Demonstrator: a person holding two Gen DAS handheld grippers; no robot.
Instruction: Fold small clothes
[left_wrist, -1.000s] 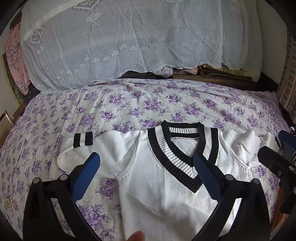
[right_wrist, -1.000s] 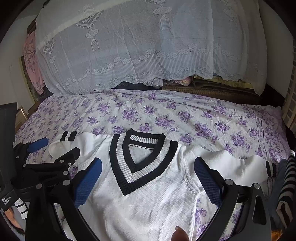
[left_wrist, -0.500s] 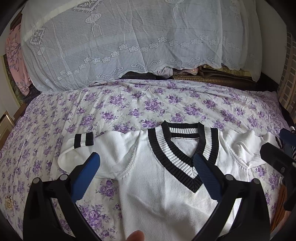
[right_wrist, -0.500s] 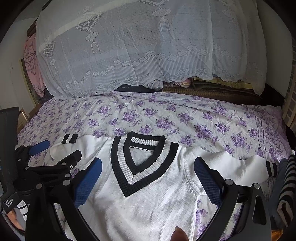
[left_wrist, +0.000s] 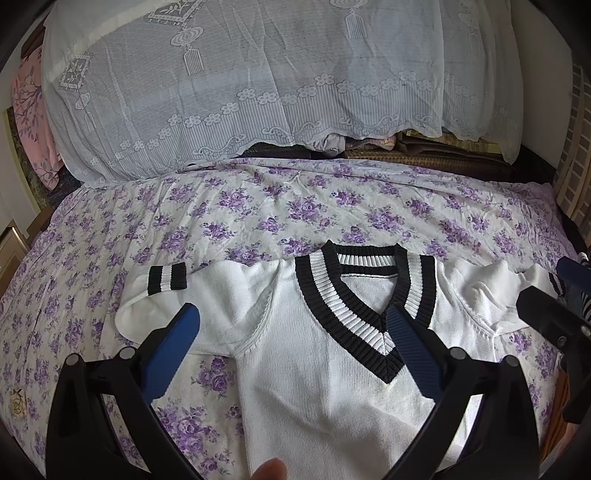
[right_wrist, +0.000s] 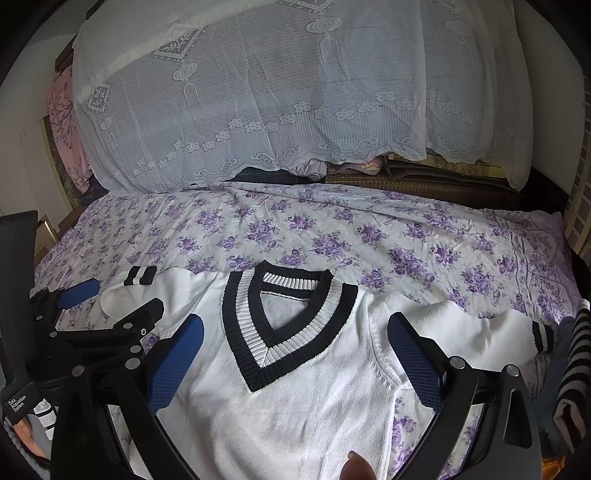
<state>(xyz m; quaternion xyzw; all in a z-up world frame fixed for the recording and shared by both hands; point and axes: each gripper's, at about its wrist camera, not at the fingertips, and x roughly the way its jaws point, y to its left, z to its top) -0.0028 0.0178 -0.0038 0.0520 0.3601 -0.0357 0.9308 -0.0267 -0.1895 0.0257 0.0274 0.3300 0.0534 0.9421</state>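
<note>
A small white knit sweater (left_wrist: 317, 384) with a black-and-white striped V-neck collar (left_wrist: 351, 314) lies flat, front up, on the purple floral bedsheet (left_wrist: 258, 214); it also shows in the right wrist view (right_wrist: 295, 406). Its left sleeve with a striped cuff (left_wrist: 166, 281) is bent inward; the right sleeve's cuff (right_wrist: 541, 334) lies stretched out to the right. My left gripper (left_wrist: 291, 325) is open and empty above the sweater's left shoulder. My right gripper (right_wrist: 295, 332) is open and empty above the collar and chest.
A tall pile under a white lace cover (left_wrist: 258, 81) stands at the back of the bed. Pink fabric (left_wrist: 29, 110) hangs at the far left. A black-and-white striped garment (right_wrist: 576, 369) lies at the right edge. The left gripper shows in the right wrist view (right_wrist: 92, 332).
Both grippers have drawn back and lifted slightly, so the sweater sits a little lower in both views. Neither gripper has opened or shut.
</note>
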